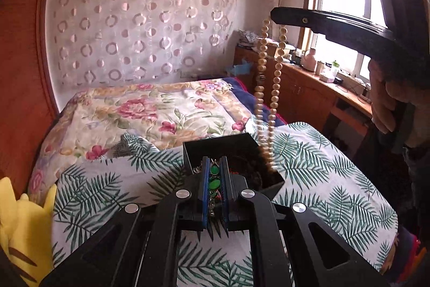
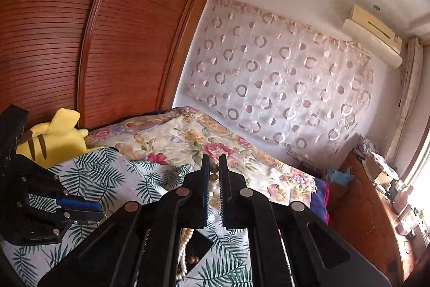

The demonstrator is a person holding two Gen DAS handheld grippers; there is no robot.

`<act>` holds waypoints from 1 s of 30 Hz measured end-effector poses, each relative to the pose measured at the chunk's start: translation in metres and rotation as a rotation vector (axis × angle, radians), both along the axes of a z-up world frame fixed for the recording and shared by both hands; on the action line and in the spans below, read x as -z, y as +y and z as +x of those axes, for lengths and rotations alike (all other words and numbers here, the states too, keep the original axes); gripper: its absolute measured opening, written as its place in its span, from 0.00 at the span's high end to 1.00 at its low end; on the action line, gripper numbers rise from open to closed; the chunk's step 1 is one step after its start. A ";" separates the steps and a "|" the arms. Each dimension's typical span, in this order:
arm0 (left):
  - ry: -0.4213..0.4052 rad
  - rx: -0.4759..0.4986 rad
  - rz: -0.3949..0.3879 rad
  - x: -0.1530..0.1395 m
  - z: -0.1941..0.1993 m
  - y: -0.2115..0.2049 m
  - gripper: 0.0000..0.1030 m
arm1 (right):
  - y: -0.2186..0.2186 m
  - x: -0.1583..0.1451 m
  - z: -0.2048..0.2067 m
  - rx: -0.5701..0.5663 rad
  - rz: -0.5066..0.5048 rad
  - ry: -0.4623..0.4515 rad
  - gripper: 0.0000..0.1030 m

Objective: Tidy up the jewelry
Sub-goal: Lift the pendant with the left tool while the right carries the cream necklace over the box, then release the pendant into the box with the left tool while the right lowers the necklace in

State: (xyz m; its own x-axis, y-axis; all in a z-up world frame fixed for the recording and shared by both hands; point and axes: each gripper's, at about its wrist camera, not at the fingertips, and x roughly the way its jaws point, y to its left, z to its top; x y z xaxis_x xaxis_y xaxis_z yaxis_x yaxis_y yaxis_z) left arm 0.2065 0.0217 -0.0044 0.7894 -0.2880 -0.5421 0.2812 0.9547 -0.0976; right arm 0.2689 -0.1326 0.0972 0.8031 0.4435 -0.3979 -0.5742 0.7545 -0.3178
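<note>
In the left wrist view my left gripper point(image 1: 215, 166) is shut on a piece of jewelry with green stones point(image 1: 215, 179) and a thin chain, held just in front of an open black box point(image 1: 215, 149). The box sits on a leaf-print cloth point(image 1: 322, 166). My right gripper point(image 1: 276, 15) hangs high at the upper right, shut on a long cream bead necklace point(image 1: 274, 88) whose lower end dangles into the box. In the right wrist view the right gripper point(image 2: 214, 166) pinches those beads point(image 2: 214, 186), which trail down to the black box point(image 2: 201, 246). The left gripper point(image 2: 98, 210) shows at the left.
A flowered quilt point(image 1: 150, 109) covers the bed beyond the cloth. A yellow plush toy point(image 1: 21, 227) lies at the left by a wooden wardrobe point(image 2: 107, 31). A wooden desk point(image 1: 309, 88) with small items runs under the window at the right. A hand point(image 1: 381, 104) holds the right gripper.
</note>
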 end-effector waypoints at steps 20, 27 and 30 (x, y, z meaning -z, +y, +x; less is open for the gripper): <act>0.073 0.033 0.018 0.027 0.081 -0.023 0.94 | -0.003 0.100 0.034 -0.037 -0.001 0.304 0.92; 0.102 0.028 0.029 0.044 0.089 -0.027 0.93 | -0.008 0.118 0.035 -0.048 0.035 0.375 0.92; 0.105 0.026 0.035 0.045 0.089 -0.029 0.93 | -0.011 0.121 0.035 -0.052 0.060 0.404 0.91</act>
